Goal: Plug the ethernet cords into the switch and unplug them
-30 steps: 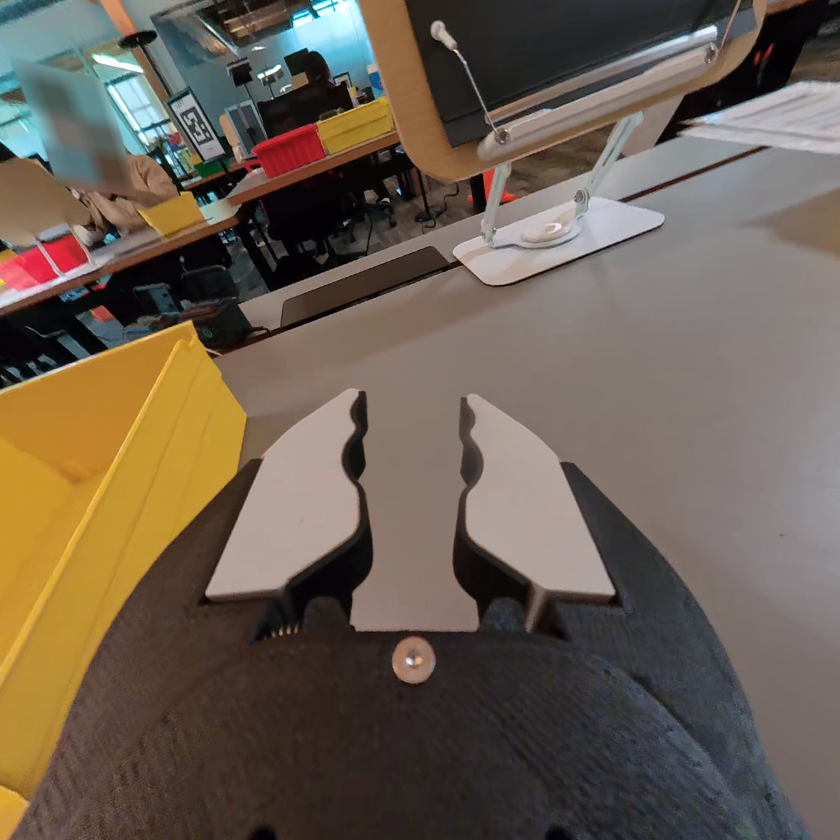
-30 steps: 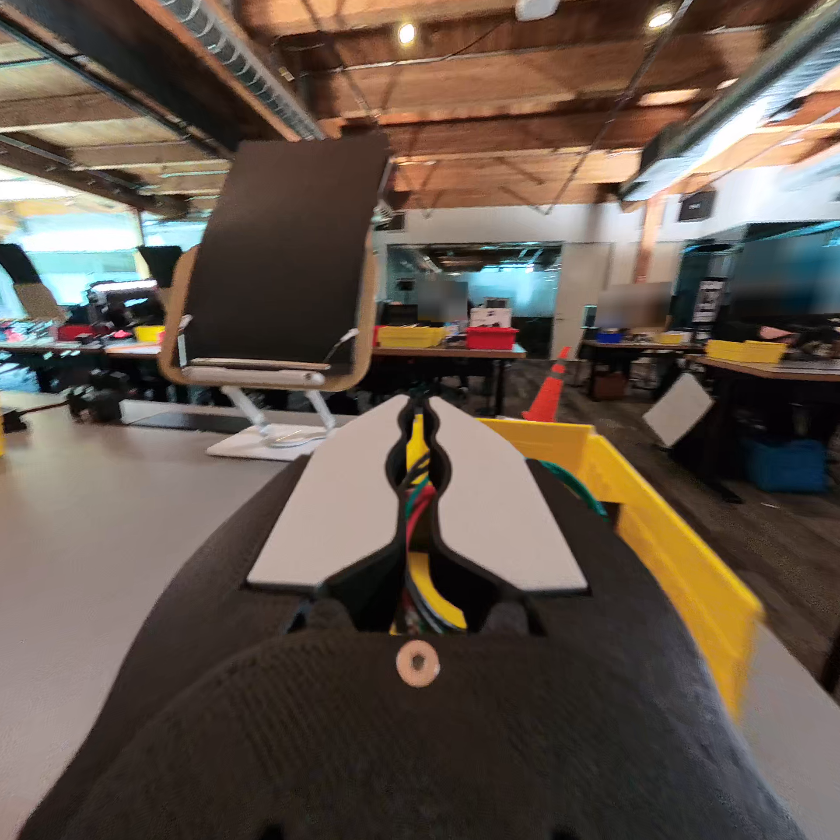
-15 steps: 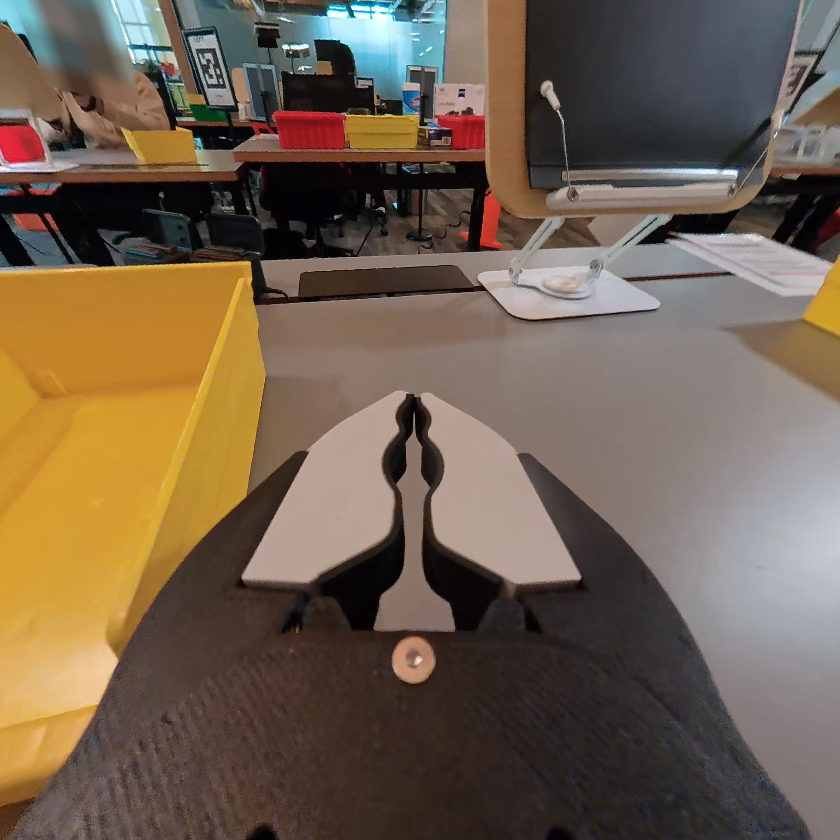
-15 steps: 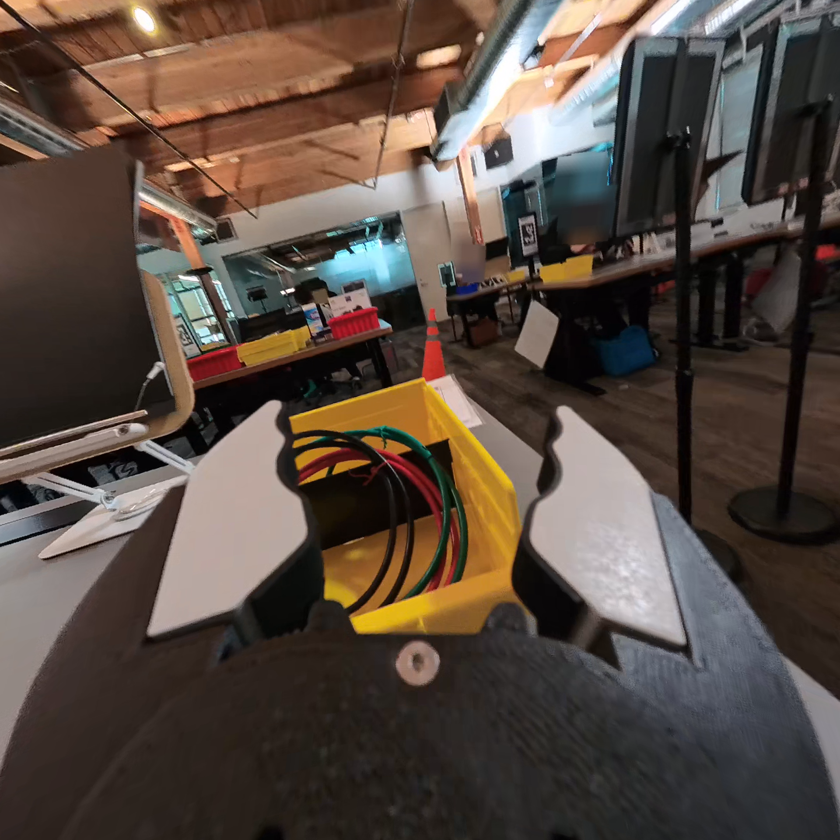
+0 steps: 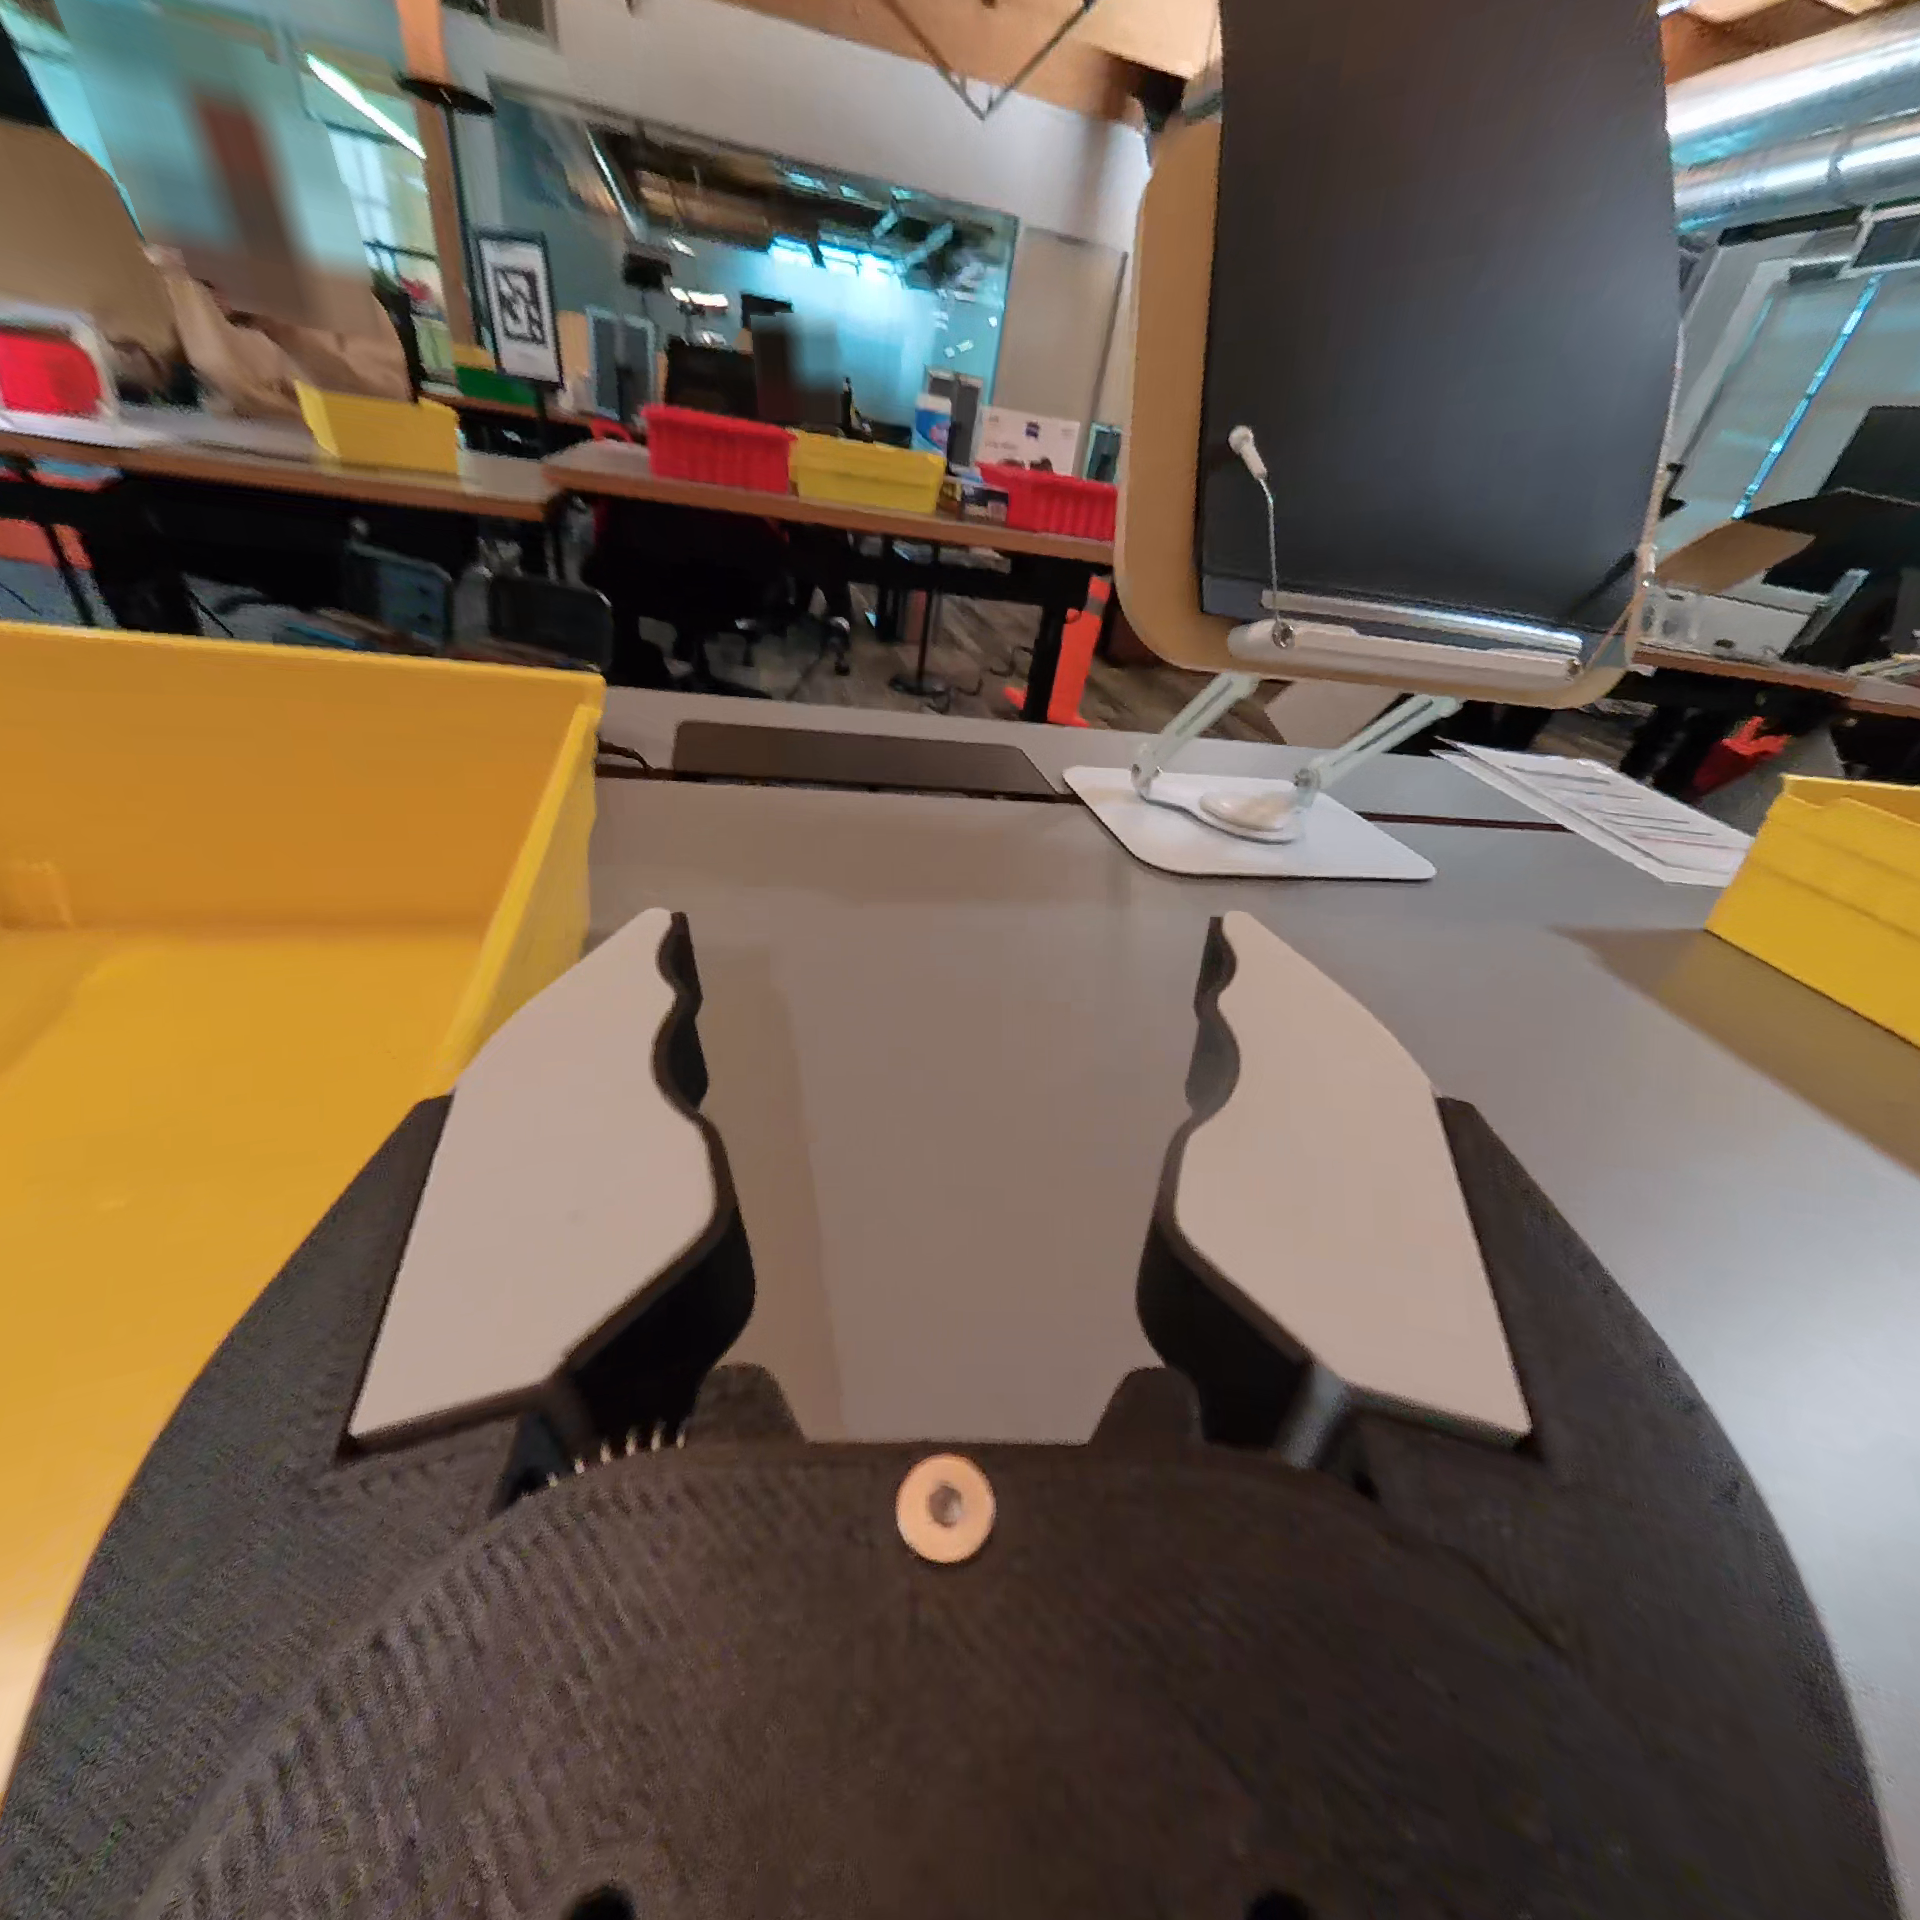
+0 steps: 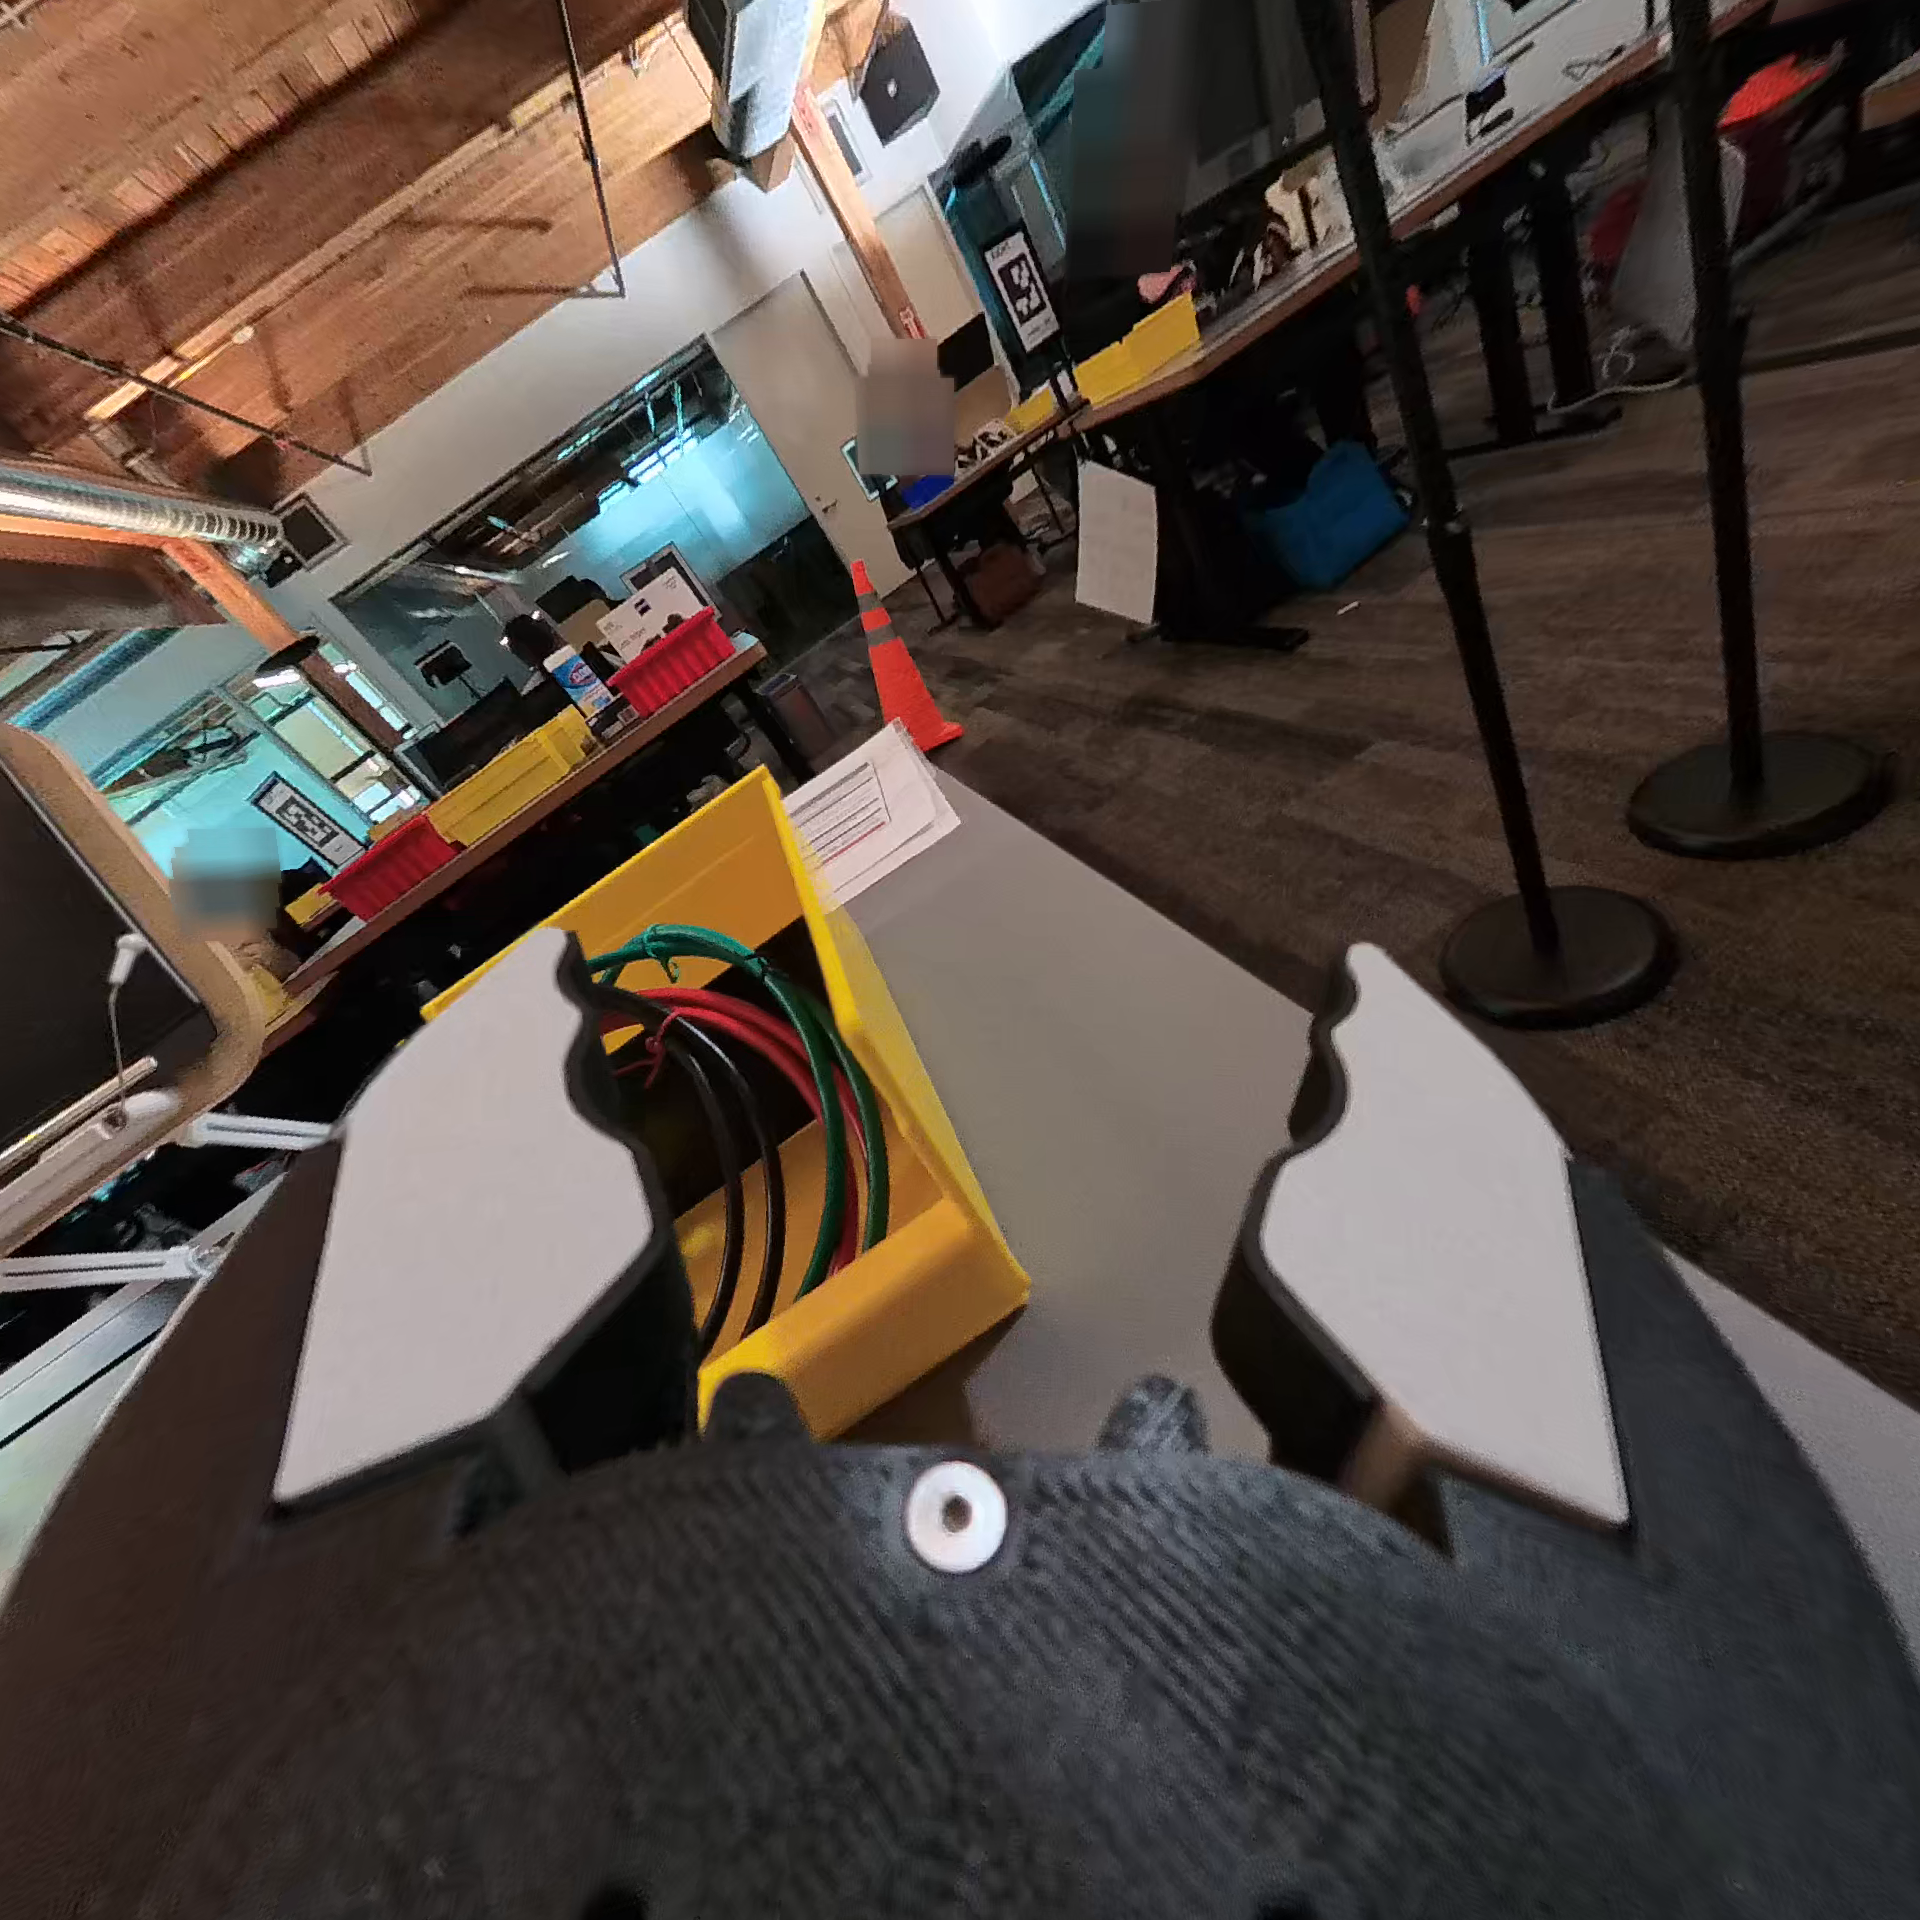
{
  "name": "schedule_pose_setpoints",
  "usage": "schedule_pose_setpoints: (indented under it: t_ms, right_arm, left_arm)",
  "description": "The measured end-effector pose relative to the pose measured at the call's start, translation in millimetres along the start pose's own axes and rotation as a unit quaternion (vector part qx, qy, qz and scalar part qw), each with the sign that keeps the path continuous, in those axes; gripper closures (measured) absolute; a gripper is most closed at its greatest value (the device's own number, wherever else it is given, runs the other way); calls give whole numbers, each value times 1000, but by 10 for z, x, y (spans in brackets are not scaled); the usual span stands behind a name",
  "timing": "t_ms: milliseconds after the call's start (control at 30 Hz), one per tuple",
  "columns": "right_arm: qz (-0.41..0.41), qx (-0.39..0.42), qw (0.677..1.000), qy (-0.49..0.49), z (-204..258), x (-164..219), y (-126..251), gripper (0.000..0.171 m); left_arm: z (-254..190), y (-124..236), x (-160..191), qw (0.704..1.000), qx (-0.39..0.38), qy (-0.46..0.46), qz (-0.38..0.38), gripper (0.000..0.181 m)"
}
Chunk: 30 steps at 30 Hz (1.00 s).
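In the right wrist view a yellow bin point(image 6: 914, 1278) on the grey table holds coiled ethernet cords: green point(image 6: 831, 1049), red point(image 6: 748, 1013) and black point(image 6: 727, 1164). A dark box, perhaps the switch, sits under them, mostly hidden. My right gripper point(image 6: 956, 961) is open and empty, held above the table just right of the bin. My left gripper point(image 5: 940, 925) is open and empty above the bare table, right of an empty yellow bin point(image 5: 270, 935). The bin with the cords shows at the right edge of the left wrist view point(image 5: 1829, 914).
A tablet on a white stand point(image 5: 1278, 831) is at the back of the table. Paper sheets point(image 6: 873, 816) lie beyond the cord bin. The table's right edge point(image 6: 1195, 935) drops to the floor, where black stanchion bases point(image 6: 1558, 956) stand.
My left gripper shut half a second ago and has opened wide again. My right gripper went from shut to wide open and swung right and down, showing the cord bin.
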State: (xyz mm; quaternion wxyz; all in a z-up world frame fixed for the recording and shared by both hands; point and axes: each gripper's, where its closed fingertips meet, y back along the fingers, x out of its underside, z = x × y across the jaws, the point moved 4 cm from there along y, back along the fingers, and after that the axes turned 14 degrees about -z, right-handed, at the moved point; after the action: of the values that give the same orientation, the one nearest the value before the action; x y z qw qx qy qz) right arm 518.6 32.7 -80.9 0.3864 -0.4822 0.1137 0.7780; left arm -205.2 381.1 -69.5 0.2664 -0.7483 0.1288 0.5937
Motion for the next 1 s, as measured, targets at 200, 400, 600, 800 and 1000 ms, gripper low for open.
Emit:
schedule_pose_setpoints:
  t_ms: [200,400,600,800,1000]
  right_arm:
    - [96,-66,993,19,142,309,-218,53]
    - [195,-104,974,55,277,695,-422,78]
    - [248,-72,964,60,226,839,-475,121]
    - [258,-82,962,43,246,869,-461,157]
    - [257,-82,962,38,247,867,-455,158]
  left_arm:
    - [-122,-54,93,999,37,27,21,93]
    - [-213,-68,174,993,74,85,42,102]
    - [-278,-56,213,985,107,125,55,125]
    - [-295,-15,243,978,118,161,67,128]
    - [-260,-5,237,969,114,210,55,127]
